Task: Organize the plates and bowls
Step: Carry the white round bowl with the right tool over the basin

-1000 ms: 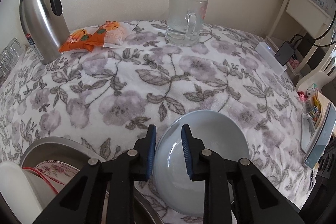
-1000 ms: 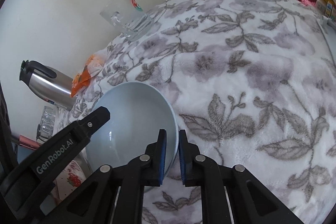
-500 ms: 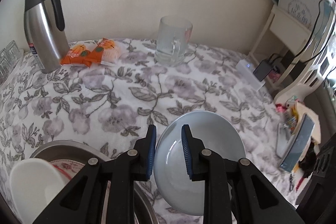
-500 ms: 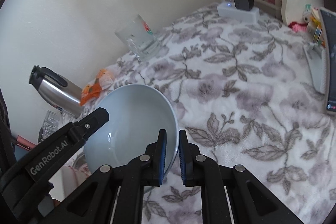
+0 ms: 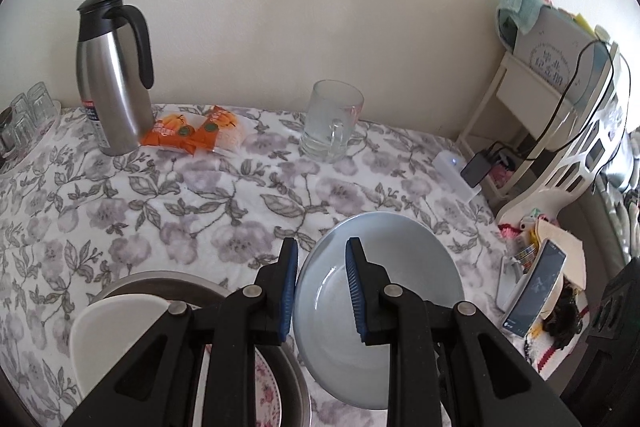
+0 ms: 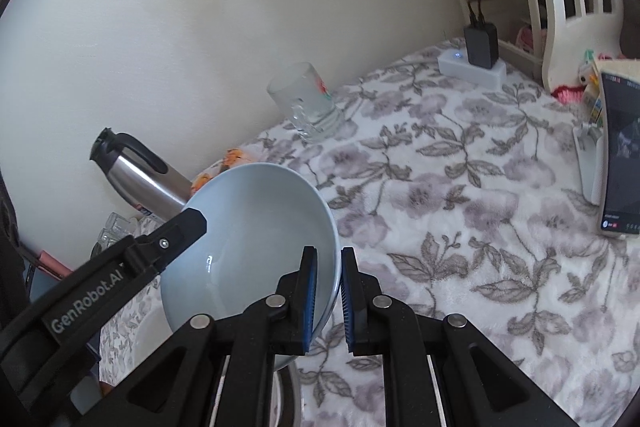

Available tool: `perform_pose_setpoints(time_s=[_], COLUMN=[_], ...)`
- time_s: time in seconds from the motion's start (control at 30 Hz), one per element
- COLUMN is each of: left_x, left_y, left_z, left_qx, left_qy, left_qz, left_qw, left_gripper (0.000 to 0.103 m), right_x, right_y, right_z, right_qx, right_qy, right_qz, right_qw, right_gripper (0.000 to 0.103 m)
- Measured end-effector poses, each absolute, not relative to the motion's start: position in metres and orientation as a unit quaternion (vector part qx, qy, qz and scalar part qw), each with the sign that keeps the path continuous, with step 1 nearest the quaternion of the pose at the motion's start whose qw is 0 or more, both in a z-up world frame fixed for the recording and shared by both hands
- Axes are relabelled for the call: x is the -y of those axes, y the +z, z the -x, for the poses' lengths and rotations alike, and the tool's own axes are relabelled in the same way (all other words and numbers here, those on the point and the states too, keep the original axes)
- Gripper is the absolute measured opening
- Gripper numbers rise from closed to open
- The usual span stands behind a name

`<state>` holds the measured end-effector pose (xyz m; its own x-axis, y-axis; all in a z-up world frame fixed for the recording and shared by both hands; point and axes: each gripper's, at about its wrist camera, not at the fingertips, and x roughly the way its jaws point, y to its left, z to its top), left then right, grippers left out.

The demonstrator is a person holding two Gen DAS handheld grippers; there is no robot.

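Floral cloth [image 5: 168, 211] spread over the whole table, grey and mauve blossoms on white, reaching to the wall behind.

Pale blue bowl [image 5: 380, 311] as landmark, lifted clear of the cloth and tilted, gripped at opposite sides of its rim by both grippers.

Left of the bowl, near the lower edge: metal basin [image 5: 132, 281] on the cloth, with a white dish [image 5: 116, 331] standing in it and a red-flowered plate [image 5: 266, 383] partly hidden under the gripper's frame.

Far beyond the bowl and to the left, against the wall: steel jug [image 5: 112, 79] with black lid and handle, upright. Just beside its base, orange snack packets [image 5: 192, 135] lying flat. Farther left of the jug, small glasses [image 5: 28, 115], blurred at the frame's edge.

Straight beyond the bowl, near the wall: clear glass mug [image 5: 332, 123], upright, handle toward the camera.

Right of the bowl, at the table's far corner: white power strip [image 5: 452, 175] with a black adapter [image 5: 476, 169] plugged in. Nearer, off the bowl's right side: phone [image 5: 536, 291] propped up on a stand, screen lit.

Left gripper [image 5: 320, 291]: blue pads set a narrow way apart, pinching the bowl's left rim, one pad outside the wall and one inside.

Right gripper [image 6: 328, 301]: jaws drawn as close as the rim allows, pinching the bowl's right rim between the blue pads; from this side the left gripper's black finger seen lying over the bowl's opposite edge.
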<state>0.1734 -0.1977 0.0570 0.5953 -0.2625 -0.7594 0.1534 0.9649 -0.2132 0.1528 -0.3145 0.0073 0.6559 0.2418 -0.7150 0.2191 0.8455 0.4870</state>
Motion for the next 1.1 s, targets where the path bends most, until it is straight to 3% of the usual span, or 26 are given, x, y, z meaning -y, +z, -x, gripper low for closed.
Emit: perform_pose_setpoints(time_s=[1.1], left_x=[0.072], left_y=[0.104], left_z=[-0.122], left_qx=[-0.383], left_qy=[-0.079], left_qz=[0.146], left_qw=[0.909], left_gripper=[0.025], right_x=[0.208], right_y=[0.063], right_z=[-0.128], right_qx=[-0.403], right_qy=[0.088], right_qz=[-0.229], right_qw=[0.882], right_gripper=[0.013])
